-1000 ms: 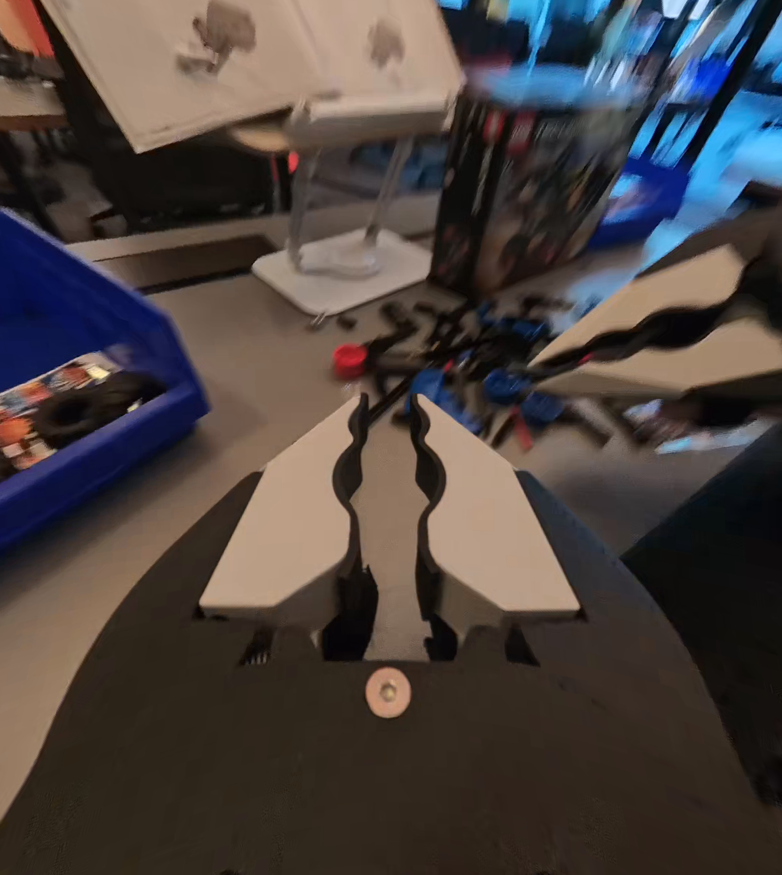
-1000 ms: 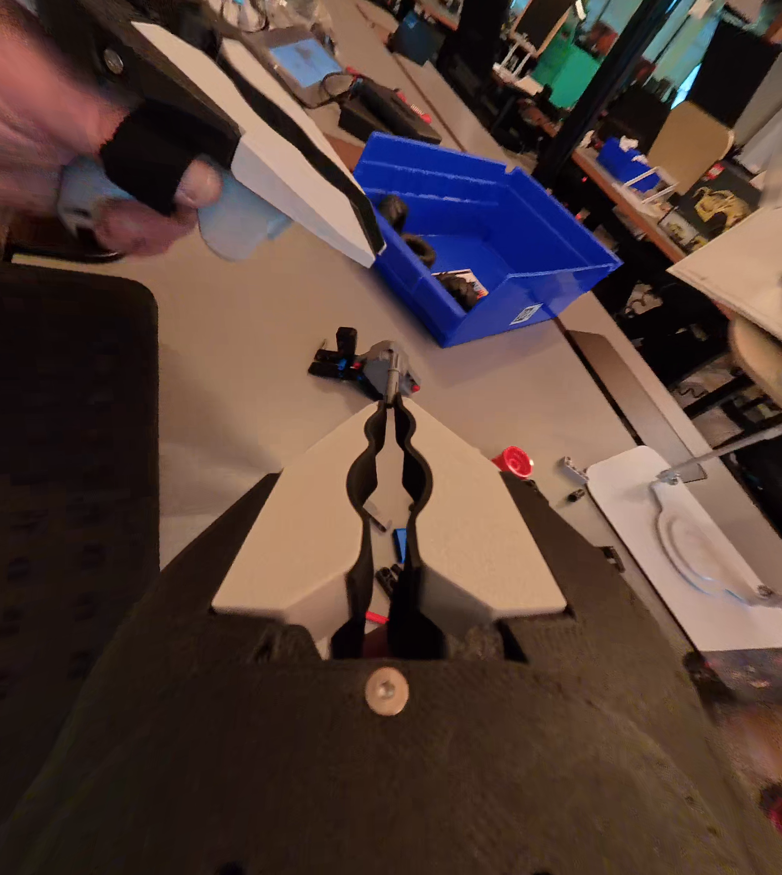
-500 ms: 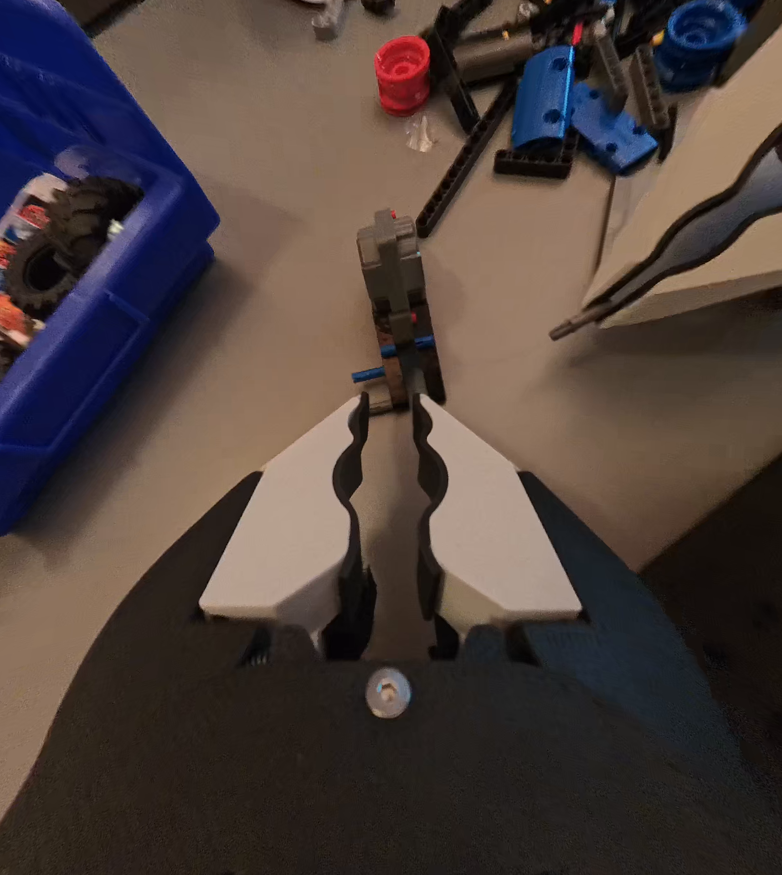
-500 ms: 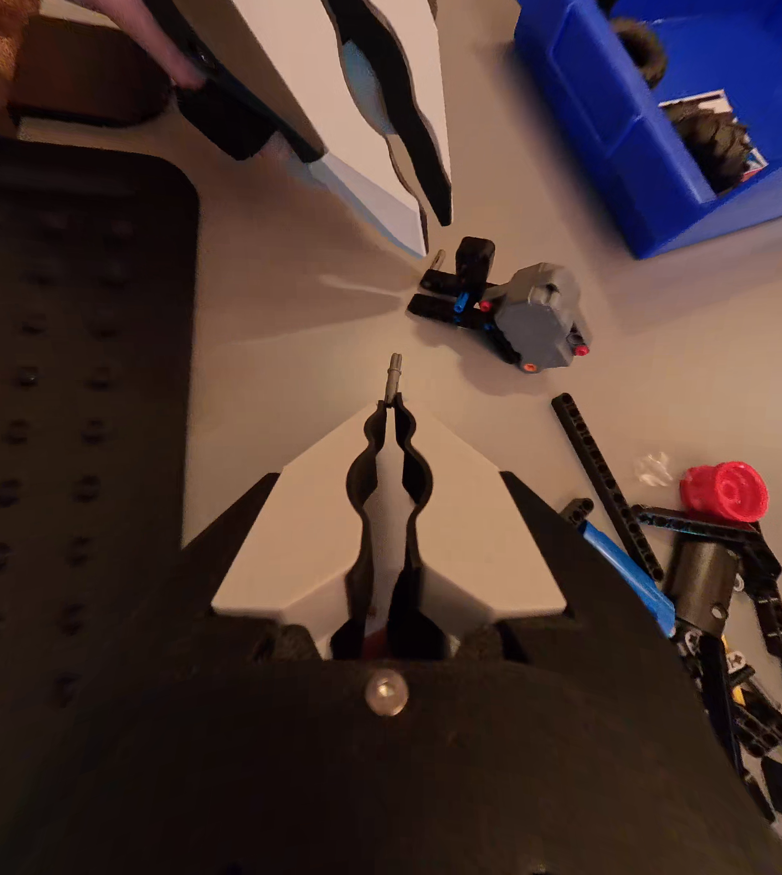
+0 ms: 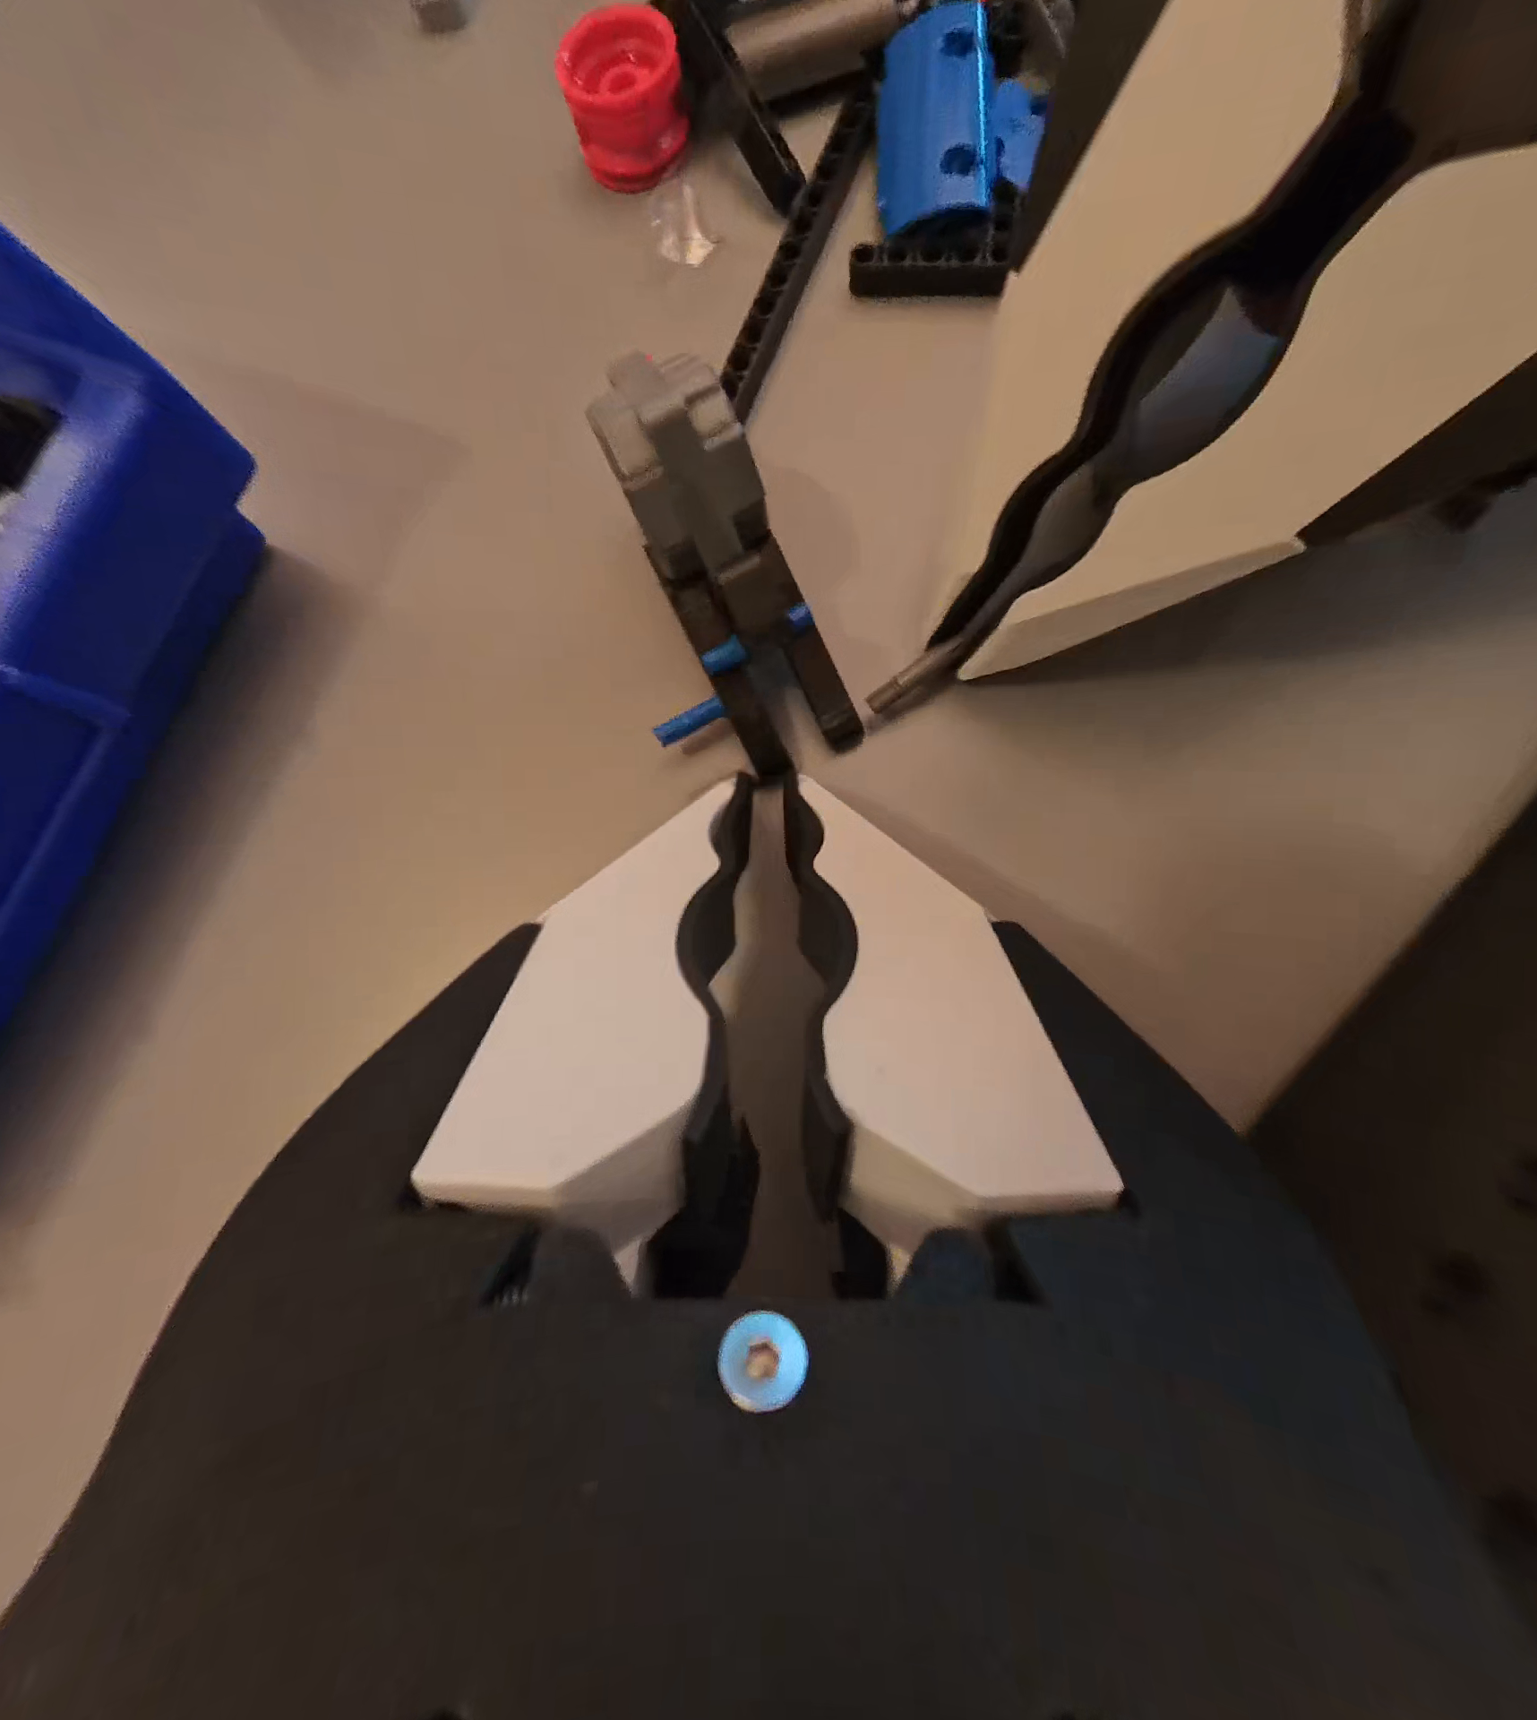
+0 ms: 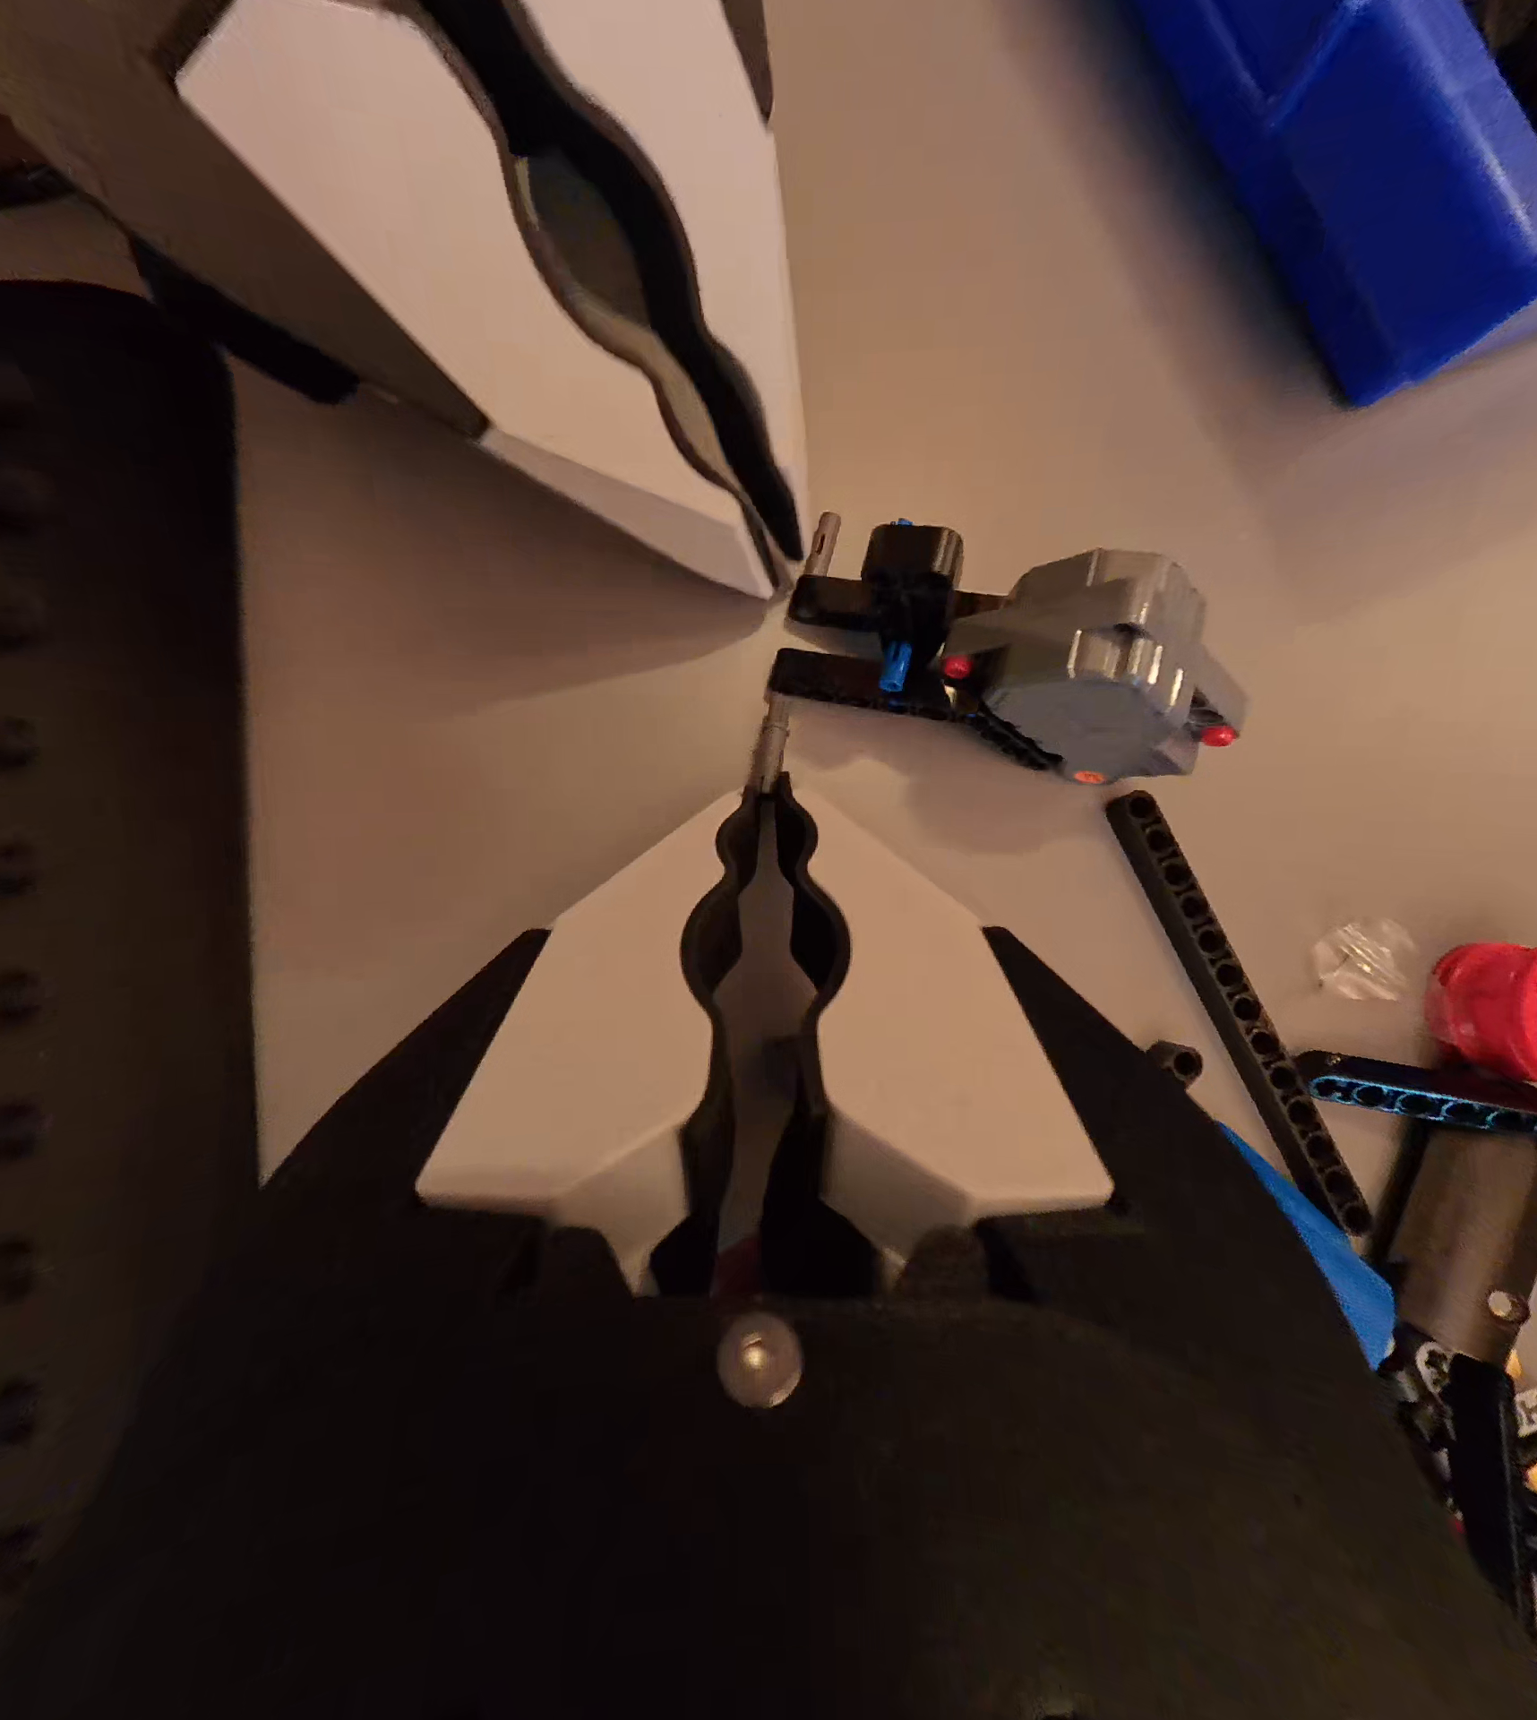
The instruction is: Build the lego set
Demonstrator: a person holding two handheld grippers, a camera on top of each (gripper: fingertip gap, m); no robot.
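Now I'm bracing the motor assembly (image 5: 716, 549) on the table (image 5: 393, 391) with the left gripper (image 5: 767, 780), jaws nearly pressed together on its black beam end, while the right gripper (image 6: 767, 791), jaws pinching a grey pin (image 6: 772, 738), is lining it up with the beam hole.

A hobby or lab workbench is showing here: a plain grey tabletop (image 5: 374, 326), a blue parts bin (image 5: 48, 651) at nine o'clock, loose Technic beams (image 6: 1230, 1005) scattered at two.
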